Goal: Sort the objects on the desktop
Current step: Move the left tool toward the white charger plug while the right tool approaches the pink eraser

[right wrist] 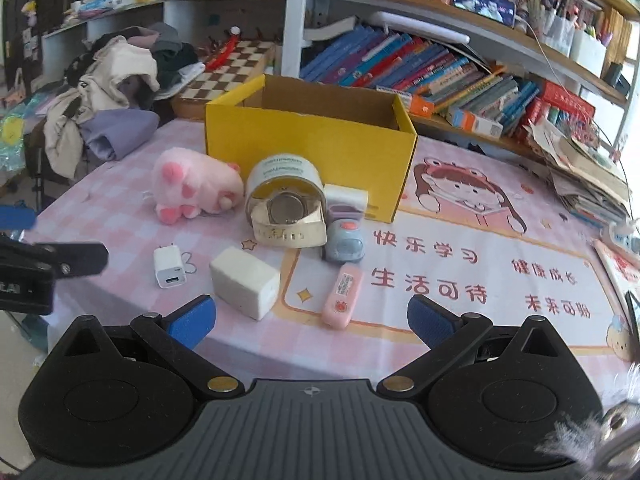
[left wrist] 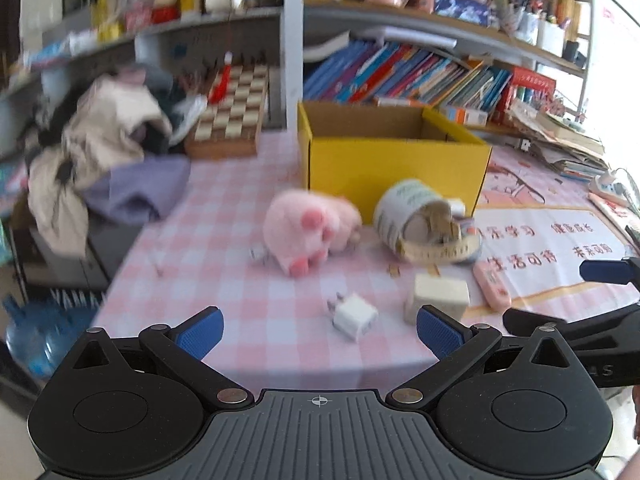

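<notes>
An open yellow box (right wrist: 308,148) (left wrist: 394,170) stands mid-table. In front of it lie a pink plush pig (right wrist: 196,186) (left wrist: 312,228), a tipped clear jar with a watch (right wrist: 286,208) (left wrist: 424,220), a small blue toy car (right wrist: 345,238), a pink eraser-like case (right wrist: 343,294) (left wrist: 491,284), a big white charger block (right wrist: 244,282) (left wrist: 436,298) and a small white USB plug (right wrist: 170,266) (left wrist: 354,316). My left gripper (left wrist: 320,332) is open and empty, just short of the plug. My right gripper (right wrist: 312,322) is open and empty, near the case.
A pile of clothes (right wrist: 112,92) lies at the table's left, with a chessboard (right wrist: 228,70) behind. Shelves of books (right wrist: 440,72) run along the back. Stacked papers (right wrist: 592,176) sit at the right. The right gripper shows in the left wrist view (left wrist: 592,300).
</notes>
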Available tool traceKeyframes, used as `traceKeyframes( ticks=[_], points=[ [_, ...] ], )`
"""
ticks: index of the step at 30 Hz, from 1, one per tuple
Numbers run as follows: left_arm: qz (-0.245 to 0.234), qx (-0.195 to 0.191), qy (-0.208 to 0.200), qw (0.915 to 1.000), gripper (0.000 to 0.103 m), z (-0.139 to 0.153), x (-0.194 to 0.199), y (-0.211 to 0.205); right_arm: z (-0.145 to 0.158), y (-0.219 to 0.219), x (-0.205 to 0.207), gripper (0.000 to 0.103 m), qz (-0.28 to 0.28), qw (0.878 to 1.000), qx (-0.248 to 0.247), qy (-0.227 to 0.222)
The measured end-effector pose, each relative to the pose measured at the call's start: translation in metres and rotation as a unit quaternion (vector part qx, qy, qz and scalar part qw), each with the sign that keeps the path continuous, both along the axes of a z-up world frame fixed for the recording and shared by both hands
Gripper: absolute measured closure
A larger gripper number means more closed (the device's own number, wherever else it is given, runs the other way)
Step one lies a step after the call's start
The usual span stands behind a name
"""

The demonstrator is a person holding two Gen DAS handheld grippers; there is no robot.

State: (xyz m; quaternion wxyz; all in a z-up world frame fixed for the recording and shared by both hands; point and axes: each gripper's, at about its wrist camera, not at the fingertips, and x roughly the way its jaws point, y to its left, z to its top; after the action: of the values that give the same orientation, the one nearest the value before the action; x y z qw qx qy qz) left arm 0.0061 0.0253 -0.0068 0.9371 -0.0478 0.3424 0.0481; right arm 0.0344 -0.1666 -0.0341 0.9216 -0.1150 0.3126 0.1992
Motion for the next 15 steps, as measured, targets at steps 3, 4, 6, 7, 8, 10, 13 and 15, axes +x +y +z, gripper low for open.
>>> traceKeyframes(
  ticks=[3, 4, 6, 7, 8, 10, 13, 15],
  points=[
    [0.003, -0.017, 0.009, 0.9998, 0.0, -0.005, 0.004, 0.001, 0.001, -0.008, 0.001, 0.0, -0.01, 1.0, 0.008, -0.003],
    [0.002, -0.02, 0.011, 0.9997, 0.0, -0.006, 0.006, 0.0, -0.001, -0.01, 0.002, 0.0, -0.012, 1.0, 0.008, 0.001],
    [-0.005, -0.023, 0.018, 0.9996, 0.0, -0.009, 0.009, -0.002, -0.006, -0.013, 0.005, 0.0, -0.013, 1.0, 0.007, 0.013],
    [-0.009, -0.023, 0.02, 0.9995, 0.0, -0.01, 0.01, -0.004, -0.008, -0.014, 0.007, 0.0, -0.015, 1.0, 0.006, 0.02],
    [-0.012, -0.025, 0.023, 0.9994, 0.0, -0.011, 0.011, -0.005, -0.009, -0.015, 0.009, 0.0, -0.016, 1.0, 0.007, 0.023],
    [-0.017, -0.027, 0.03, 0.9991, 0.0, -0.014, 0.014, -0.007, -0.011, -0.017, 0.012, 0.0, -0.021, 0.999, 0.006, 0.025],
    [-0.024, -0.026, 0.042, 0.9985, 0.0, -0.018, 0.018, -0.011, -0.013, -0.02, 0.018, 0.0, -0.024, 0.999, 0.011, 0.032],
    [-0.025, -0.025, 0.043, 0.9985, 0.0, -0.018, 0.02, -0.013, -0.014, -0.022, 0.022, 0.0, -0.024, 0.999, 0.014, 0.037]
  ],
)
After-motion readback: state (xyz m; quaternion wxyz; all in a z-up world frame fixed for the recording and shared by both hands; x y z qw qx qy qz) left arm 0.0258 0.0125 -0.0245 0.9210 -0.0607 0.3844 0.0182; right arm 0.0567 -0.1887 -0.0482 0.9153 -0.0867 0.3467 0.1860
